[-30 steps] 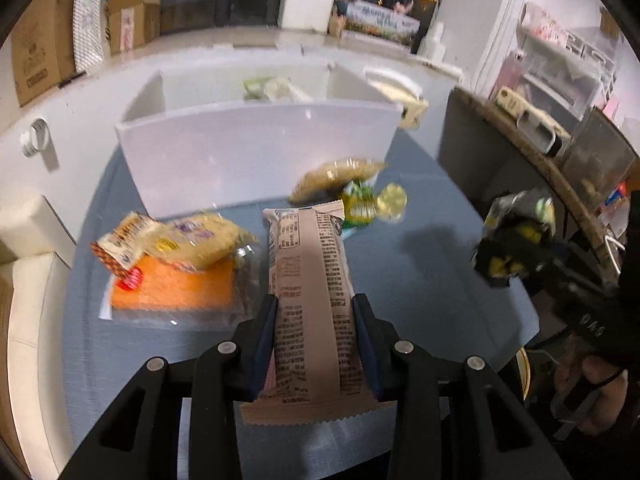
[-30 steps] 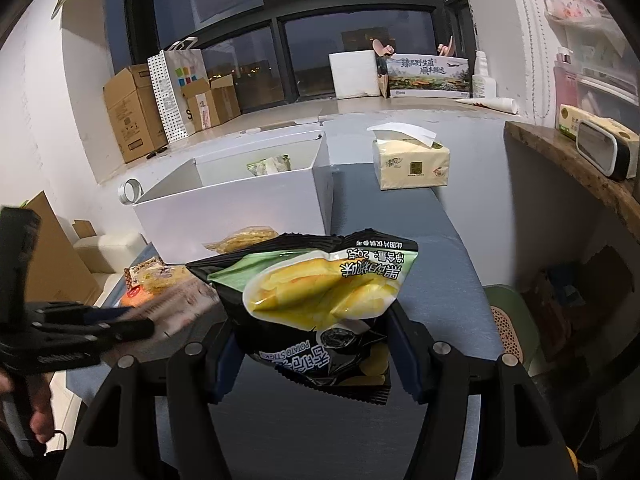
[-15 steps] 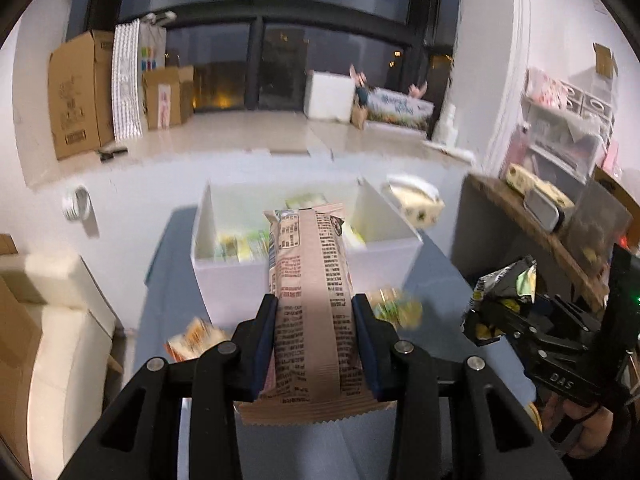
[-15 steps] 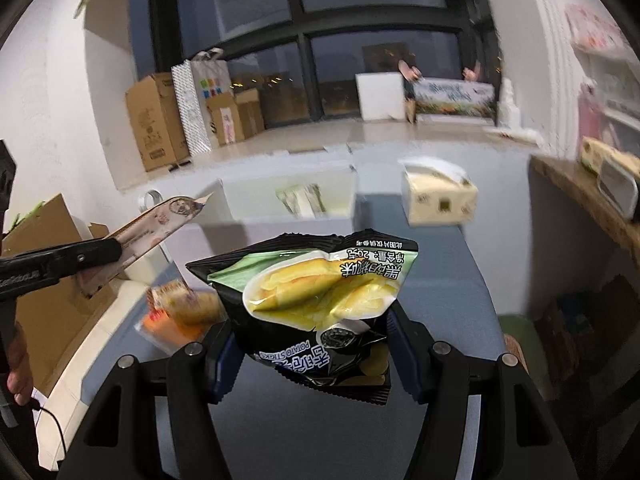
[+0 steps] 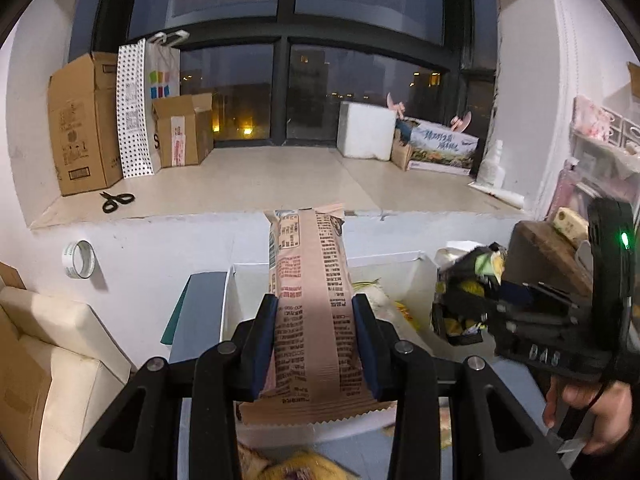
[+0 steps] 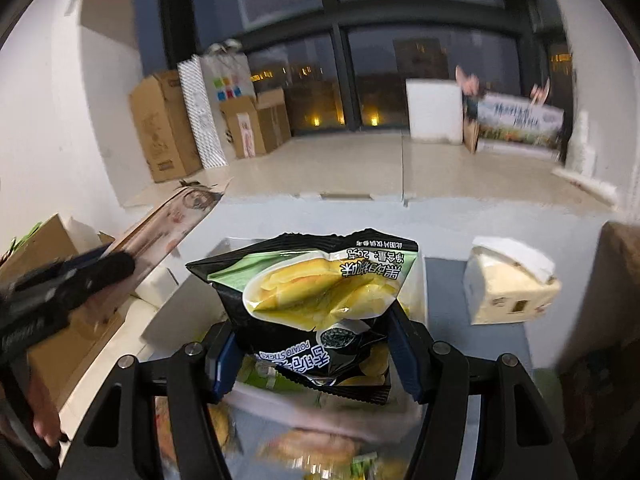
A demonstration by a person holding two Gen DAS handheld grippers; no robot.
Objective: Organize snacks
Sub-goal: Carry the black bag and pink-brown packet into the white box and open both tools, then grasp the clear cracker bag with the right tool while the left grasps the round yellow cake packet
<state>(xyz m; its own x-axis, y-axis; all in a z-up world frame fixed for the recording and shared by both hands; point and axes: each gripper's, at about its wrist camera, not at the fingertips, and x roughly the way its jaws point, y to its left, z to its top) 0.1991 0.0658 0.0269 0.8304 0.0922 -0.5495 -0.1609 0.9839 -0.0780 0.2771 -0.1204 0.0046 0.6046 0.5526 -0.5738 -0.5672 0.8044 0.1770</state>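
My left gripper (image 5: 314,344) is shut on a long pink-brown snack packet (image 5: 310,300), held up over the white bin (image 5: 424,268). My right gripper (image 6: 316,354) is shut on a black and green potato-stick bag (image 6: 320,292), also raised above the white bin (image 6: 418,292). In the left wrist view the right gripper (image 5: 460,312) with its bag appears at the right, above the bin's right end. The right wrist view catches the left gripper (image 6: 116,264) with the pink packet (image 6: 168,220) at the left. Snack packs lie inside the bin, partly hidden.
A tissue box (image 6: 508,284) sits on the blue table to the right of the bin. Loose snacks (image 5: 296,468) lie on the table near me. The sill behind holds cardboard boxes (image 5: 80,120), scissors (image 5: 116,201), a tape roll (image 5: 80,259). A shelf (image 5: 552,248) stands right.
Both grippers rose and went forward with their snacks, from over the table's loose snacks to above the white bin. Each grip stayed the same.
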